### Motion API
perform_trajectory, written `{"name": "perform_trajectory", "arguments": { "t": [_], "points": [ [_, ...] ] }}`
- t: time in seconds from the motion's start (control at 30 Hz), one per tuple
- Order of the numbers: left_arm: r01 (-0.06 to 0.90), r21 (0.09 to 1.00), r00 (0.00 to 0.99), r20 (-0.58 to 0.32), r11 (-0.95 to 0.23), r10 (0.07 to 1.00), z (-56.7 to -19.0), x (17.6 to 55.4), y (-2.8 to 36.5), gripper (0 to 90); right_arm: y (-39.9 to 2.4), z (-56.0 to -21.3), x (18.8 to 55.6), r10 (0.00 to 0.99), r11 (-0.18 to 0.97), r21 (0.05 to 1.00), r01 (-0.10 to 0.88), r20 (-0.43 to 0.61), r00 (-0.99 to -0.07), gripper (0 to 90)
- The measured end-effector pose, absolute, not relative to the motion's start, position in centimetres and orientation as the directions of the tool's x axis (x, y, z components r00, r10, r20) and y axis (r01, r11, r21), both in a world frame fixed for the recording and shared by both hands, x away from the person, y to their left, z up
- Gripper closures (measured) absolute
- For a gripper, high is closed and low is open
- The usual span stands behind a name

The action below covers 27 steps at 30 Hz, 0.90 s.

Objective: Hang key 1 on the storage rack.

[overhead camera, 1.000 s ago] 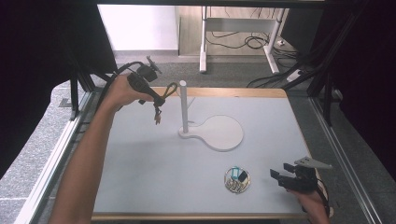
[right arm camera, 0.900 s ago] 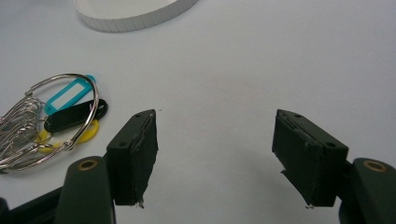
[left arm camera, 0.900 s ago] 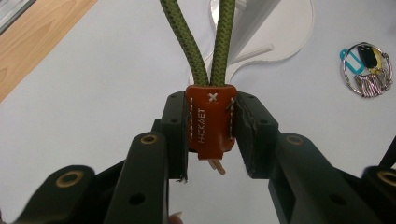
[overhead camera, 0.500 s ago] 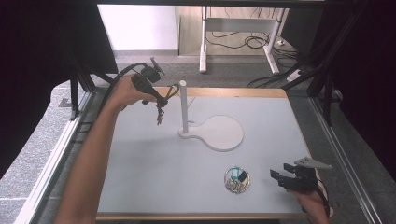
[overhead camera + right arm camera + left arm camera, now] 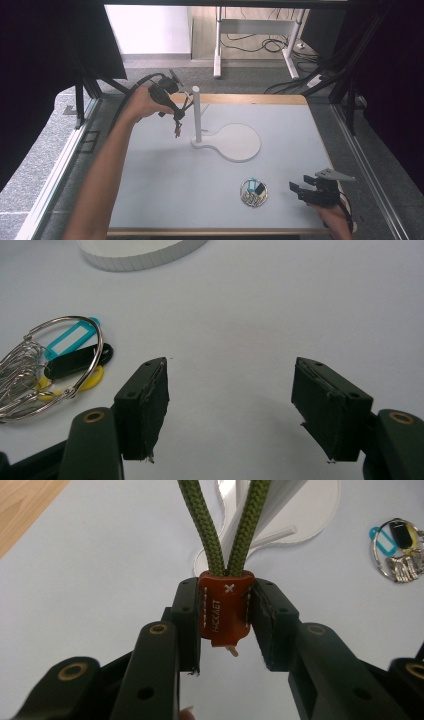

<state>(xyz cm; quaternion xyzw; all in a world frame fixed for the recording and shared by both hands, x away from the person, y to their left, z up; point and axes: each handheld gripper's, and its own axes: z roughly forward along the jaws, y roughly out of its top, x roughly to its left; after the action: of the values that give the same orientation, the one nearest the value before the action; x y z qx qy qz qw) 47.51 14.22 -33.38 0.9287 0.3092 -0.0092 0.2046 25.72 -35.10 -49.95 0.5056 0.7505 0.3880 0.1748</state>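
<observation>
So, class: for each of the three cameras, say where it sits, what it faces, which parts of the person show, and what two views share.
High view: above the person's side, facing forward and down on the table; both forearms, left gripper, right gripper.
Left gripper view: on the left gripper, along jaws shut on a lanyard, toward the stand.
Right gripper view: on the right gripper, open jaws low over the table.
Shared: the key ring lies in both gripper views.
</observation>
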Motion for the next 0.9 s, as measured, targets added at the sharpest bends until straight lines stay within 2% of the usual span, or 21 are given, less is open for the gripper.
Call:
{"name": "perform_trajectory", "arguments": {
  "t": [0.23, 0.43, 0.63, 0.9],
  "points": [
    [0.559, 0.381, 0.818, -0.113, -0.736, 0.563, -33.5, 47.3, 13.9, 65.0, -35.2, -50.0, 25.7, 0.895, 0.185, 0.761, 0.622, 0.13, -0.426, 31.1],
    [0.538, 0.403, 0.827, -0.084, -0.74, 0.556, -33.1, 46.4, 13.7, 59.0, -35.2, -49.9, 25.7, 0.896, 0.183, 0.762, 0.621, 0.131, -0.424, 31.0],
    [0.495, 0.48, 0.837, -0.039, -0.724, 0.546, -33.0, 44.3, 14.0, 50.0, -35.4, -49.8, 25.6, 0.894, 0.181, 0.769, 0.613, 0.132, -0.429, 30.6],
    [0.453, 0.508, 0.861, -0.036, -0.732, 0.507, -33.9, 40.9, 14.8, 47.5, -34.9, -49.0, 25.1, 0.855, 0.198, 0.807, 0.557, 0.135, -0.5, 29.3]
  ]
}}
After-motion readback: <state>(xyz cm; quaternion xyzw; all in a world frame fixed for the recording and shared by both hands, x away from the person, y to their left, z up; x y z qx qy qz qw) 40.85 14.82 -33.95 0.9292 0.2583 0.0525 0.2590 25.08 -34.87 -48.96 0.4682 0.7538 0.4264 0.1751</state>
